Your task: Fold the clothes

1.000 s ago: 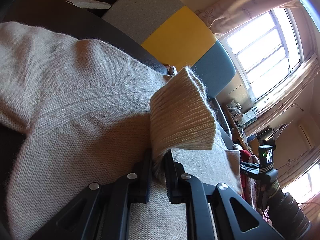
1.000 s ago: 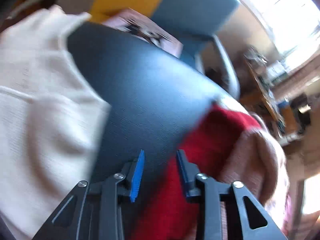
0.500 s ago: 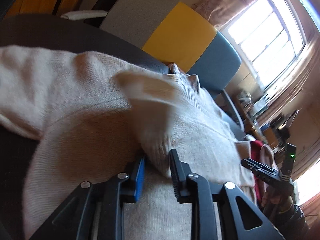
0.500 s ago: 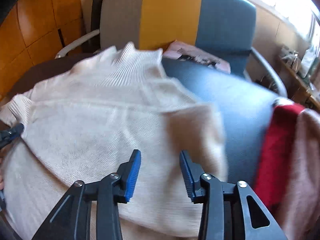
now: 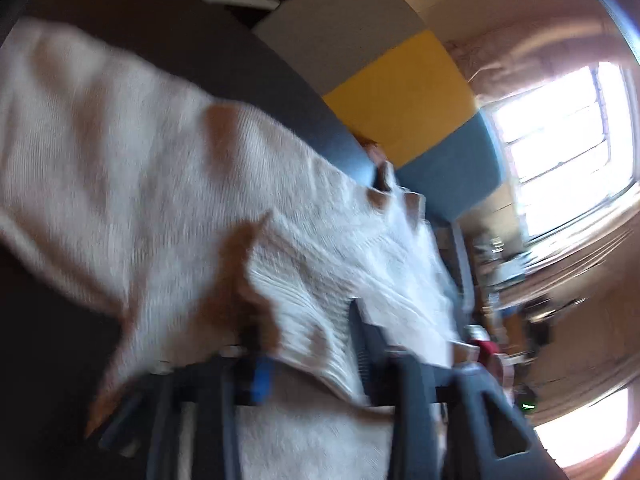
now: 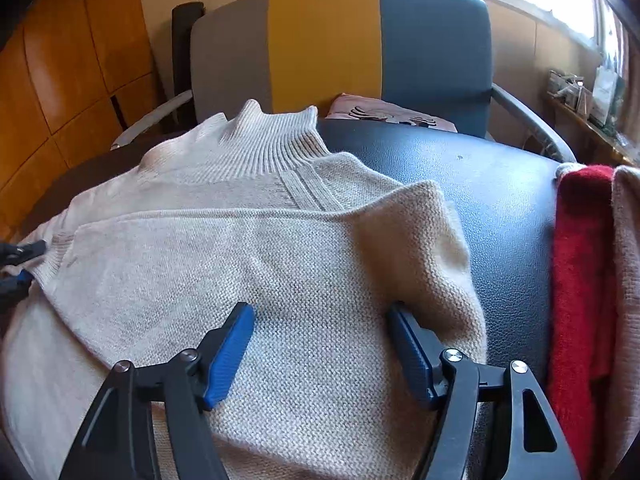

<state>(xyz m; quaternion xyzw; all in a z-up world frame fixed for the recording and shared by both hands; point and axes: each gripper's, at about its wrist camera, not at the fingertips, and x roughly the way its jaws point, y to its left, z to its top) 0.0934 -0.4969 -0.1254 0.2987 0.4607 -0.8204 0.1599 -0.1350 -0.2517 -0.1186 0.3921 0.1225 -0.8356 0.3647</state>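
Observation:
A cream knit sweater [image 6: 280, 260] lies flat on a dark round table [image 6: 480, 184], collar toward the far side. One sleeve is folded across its chest, with the ribbed cuff [image 6: 60, 244] ending at the left. My right gripper [image 6: 320, 320] hovers open and wide just over the sweater's lower body, holding nothing. My left gripper [image 6: 18, 266] sits at the left edge beside the cuff. The left wrist view is blurred: the left gripper [image 5: 310, 360] stands open, with the cuff [image 5: 304, 300] lying loose between its fingers on the sweater [image 5: 120, 160].
A red garment [image 6: 580, 260] and a pale pink one [image 6: 628, 240] are piled on the table's right edge. Behind the table stands a grey, yellow and blue chair [image 6: 324, 40] with a pink printed item [image 6: 384, 114] on its seat. Wooden panels are at left, a window at right.
The left gripper opened and let go of the cuff, which dropped onto the sweater. The right gripper swung from the red garment to over the sweater and opened wider.

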